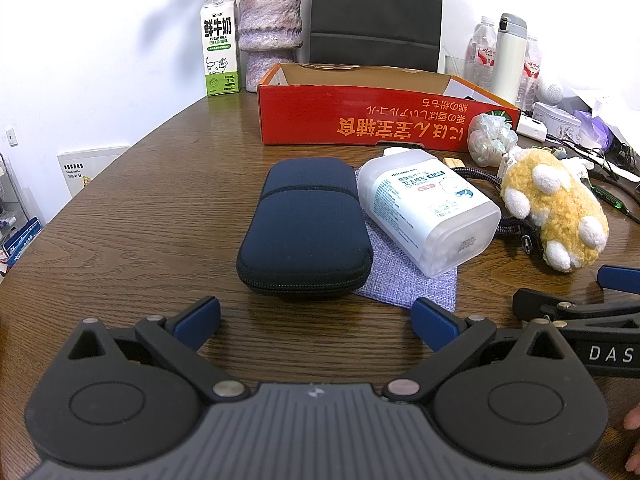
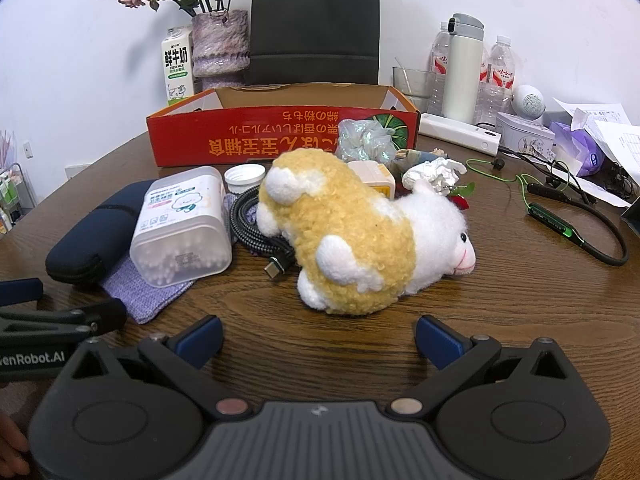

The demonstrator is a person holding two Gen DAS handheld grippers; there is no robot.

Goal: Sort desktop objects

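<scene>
With both claws, left (image 1: 316, 322) and right (image 2: 318, 338), spread wide and empty, pinch the soft, light plush (image 2: 360, 236) across its yellow middle.

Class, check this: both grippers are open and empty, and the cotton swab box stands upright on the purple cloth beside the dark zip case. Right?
Not quite. The cotton swab box lies on its side, not upright, as the left wrist view shows. The rest holds: it rests on the purple cloth beside the dark zip case.
</scene>
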